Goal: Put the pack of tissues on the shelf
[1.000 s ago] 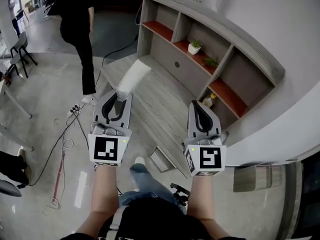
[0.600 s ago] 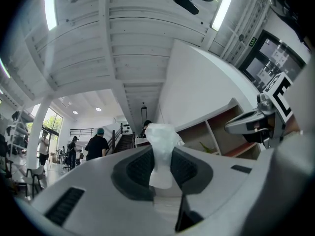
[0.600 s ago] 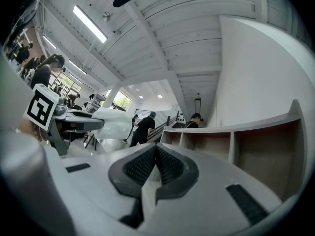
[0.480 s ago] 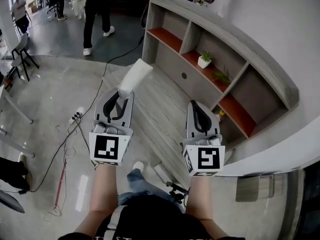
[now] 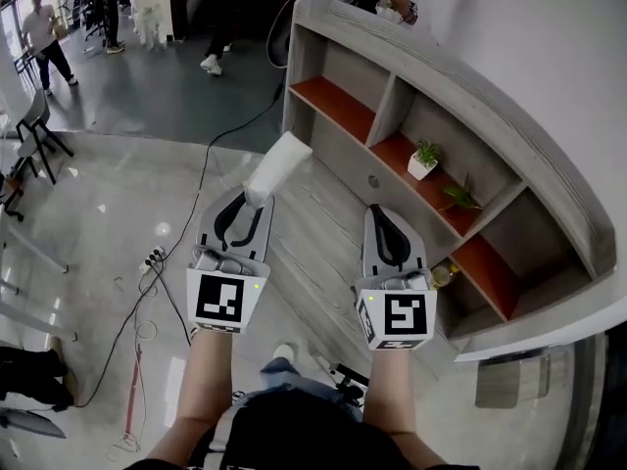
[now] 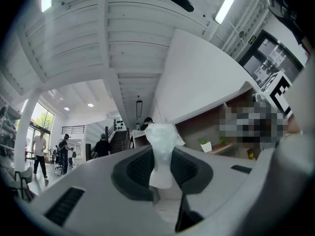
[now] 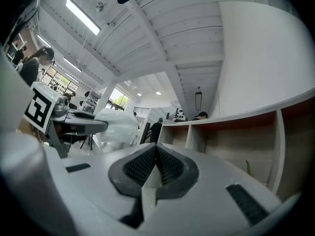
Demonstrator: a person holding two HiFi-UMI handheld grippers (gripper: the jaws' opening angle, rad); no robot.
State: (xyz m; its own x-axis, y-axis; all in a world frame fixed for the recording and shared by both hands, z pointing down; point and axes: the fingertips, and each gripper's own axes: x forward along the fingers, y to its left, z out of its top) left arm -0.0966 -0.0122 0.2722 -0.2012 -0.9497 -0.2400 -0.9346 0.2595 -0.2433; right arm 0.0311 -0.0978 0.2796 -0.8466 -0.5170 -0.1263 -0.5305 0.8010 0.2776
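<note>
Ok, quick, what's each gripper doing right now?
Left gripper: closed on the white plastic-wrapped pack of tissues.
Right gripper: closed, empty.

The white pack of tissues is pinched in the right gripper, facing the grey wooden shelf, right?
No: the left gripper pinches the white pack of tissues, as the left gripper view shows. The grey wooden shelf does stand ahead.

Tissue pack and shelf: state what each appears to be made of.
The tissue pack: probably soft white plastic film, slightly glossy, crinkled where the left gripper pinches it. The shelf: matte grey wood-look board, likely laminate, showing streaked grain; its inner surfaces are smooth orange-red.
</note>
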